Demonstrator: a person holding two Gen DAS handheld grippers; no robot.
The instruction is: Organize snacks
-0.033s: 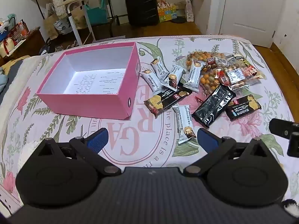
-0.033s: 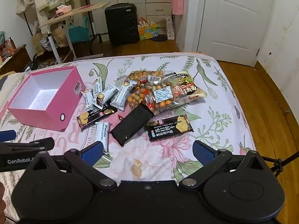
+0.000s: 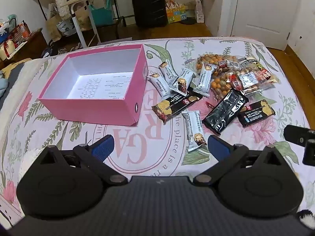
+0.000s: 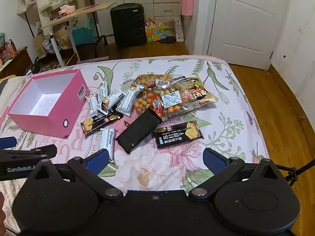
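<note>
1. The left tongs (image 3: 159, 144) stand wide open above the floral bedspread (image 3: 137, 153), with nothing between the blue pads (image 3: 103, 144).
2. The right tongs (image 4: 155, 158) are likewise spread fully apart and hold nothing; they hover over a bare pink-flower patch of the bed.
3. A pink box (image 3: 88, 106) with a white inside lies open on the left of the bed, far from the left tongs and a little to their left; no snack is in it.
4. The snacks lie in a loose heap on the bed to the right of the box, none touching either tongs.
5. Nearest the left tongs is a white snack bar (image 3: 194, 129), lying lengthwise just beyond the right pad.
6. Farther off, four more white bars (image 3: 183, 81) fan out beside the box's right wall, partly resting on a dark cracker pack (image 3: 175, 106).
7. A plain black pouch (image 4: 138, 130) lies tilted in the middle, straight ahead of the right tongs, with a second dark cracker pack (image 4: 179, 133) just to its right.
8. Clear bags of orange coated nuts (image 4: 157, 98) sit at the far side of the heap, overlapping one another.
9. The side of the left tongs shows at the near left edge of the right wrist view.
</note>
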